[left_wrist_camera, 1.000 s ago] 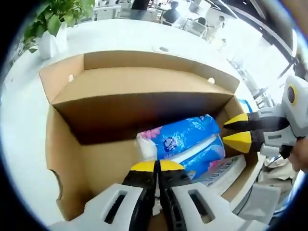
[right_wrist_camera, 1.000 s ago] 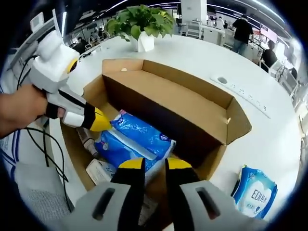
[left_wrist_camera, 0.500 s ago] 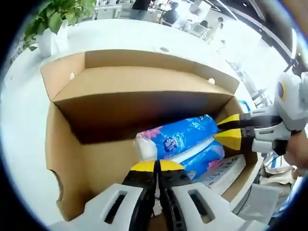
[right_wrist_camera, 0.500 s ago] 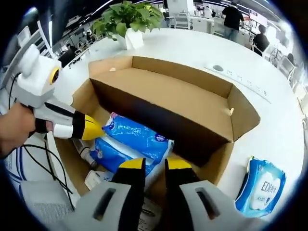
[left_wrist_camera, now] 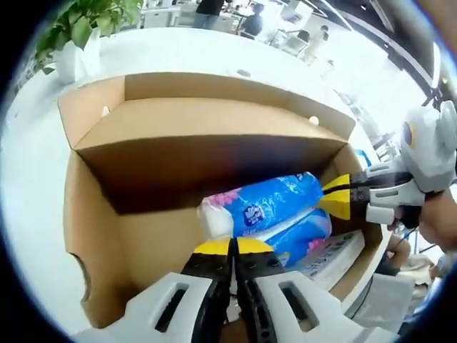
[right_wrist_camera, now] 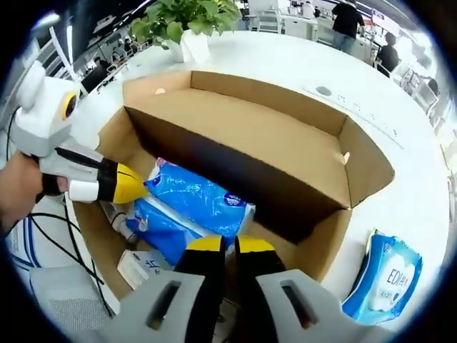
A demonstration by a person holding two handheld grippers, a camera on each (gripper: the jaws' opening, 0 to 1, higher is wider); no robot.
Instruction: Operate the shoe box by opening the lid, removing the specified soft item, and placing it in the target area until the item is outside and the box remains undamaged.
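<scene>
1. The box (left_wrist_camera: 100,207) sits open on the white bench (right_wrist_camera: 428,207), lid folded back.
2. Blue packs (left_wrist_camera: 260,207) lie inside, at the box's right end.
3. Left gripper (left_wrist_camera: 233,247) hovers over them, jaws closed on nothing.
4. Right gripper (right_wrist_camera: 223,244), jaws nearly together and empty, hangs at the near wall.
5. Another pack (right_wrist_camera: 385,275) lies outside, on the bench.

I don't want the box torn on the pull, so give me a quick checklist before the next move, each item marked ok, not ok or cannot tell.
1. Shoe box lid open: ok.
2. Blue soft pack reachable inside the box: ok.
3. Right hand-held gripper holding the pack: not ok, jaws nearly shut just short of it.
4. Left hand-held gripper clear of the pull path: not ok, its tips sit at the pack's end.
5. Box walls undamaged: ok where visible.
6. Target area: cannot tell.
</scene>
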